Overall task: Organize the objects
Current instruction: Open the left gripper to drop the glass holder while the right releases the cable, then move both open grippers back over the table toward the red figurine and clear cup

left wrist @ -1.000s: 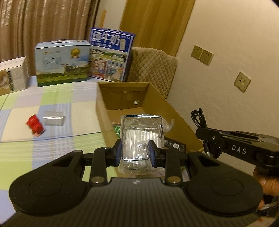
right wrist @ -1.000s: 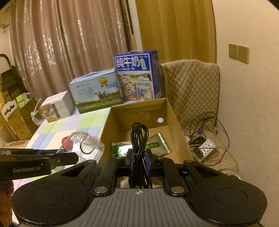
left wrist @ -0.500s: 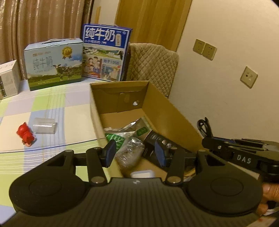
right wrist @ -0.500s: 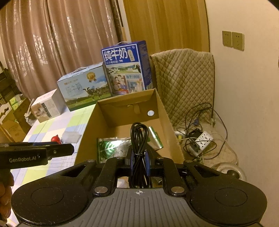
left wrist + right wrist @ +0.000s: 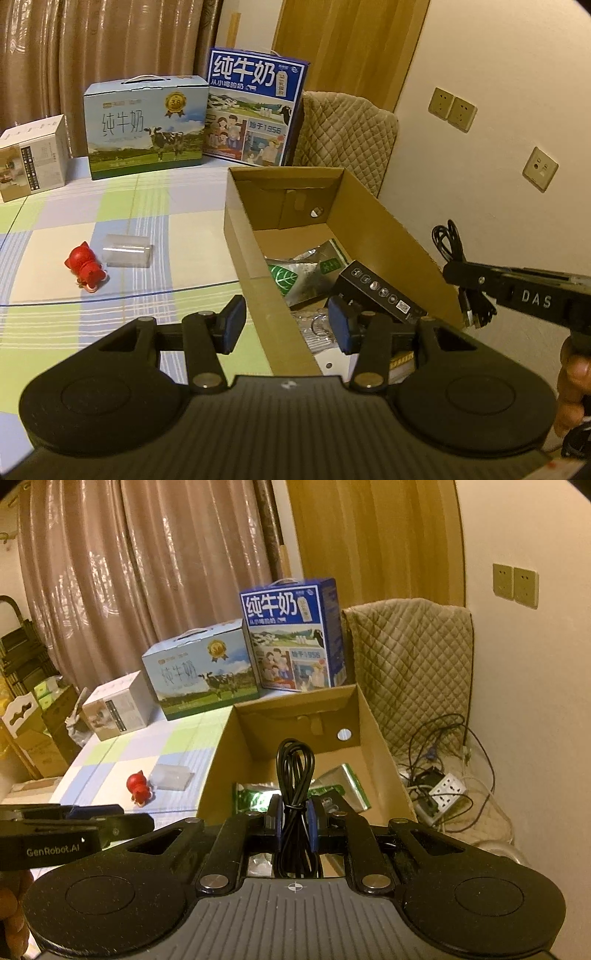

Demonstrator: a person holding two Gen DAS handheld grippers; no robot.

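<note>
An open cardboard box (image 5: 247, 236) (image 5: 218, 771) stands on the checked table and holds green foil packets (image 5: 295, 275), a black carton (image 5: 380, 291) and a clear plastic pack (image 5: 314, 328). My left gripper (image 5: 286, 325) is open and empty, straddling the box's near left wall. My right gripper (image 5: 294, 821) is shut on a coiled black cable (image 5: 295, 775) (image 5: 452, 243), held above the box's near end. A red toy (image 5: 85, 266) (image 5: 137, 784) and a clear plastic case (image 5: 127, 250) (image 5: 171, 775) lie on the table left of the box.
Two milk cartons (image 5: 147, 125) (image 5: 255, 110) and a white box (image 5: 33, 157) stand at the table's far edge. A quilted chair back (image 5: 410, 664) is behind the box. A power strip with tangled wires (image 5: 447, 786) lies on the floor at the right wall.
My left gripper has opened and let the clear plastic pack drop into the box, then shifted left over the box wall. My right gripper still holds the cable.
</note>
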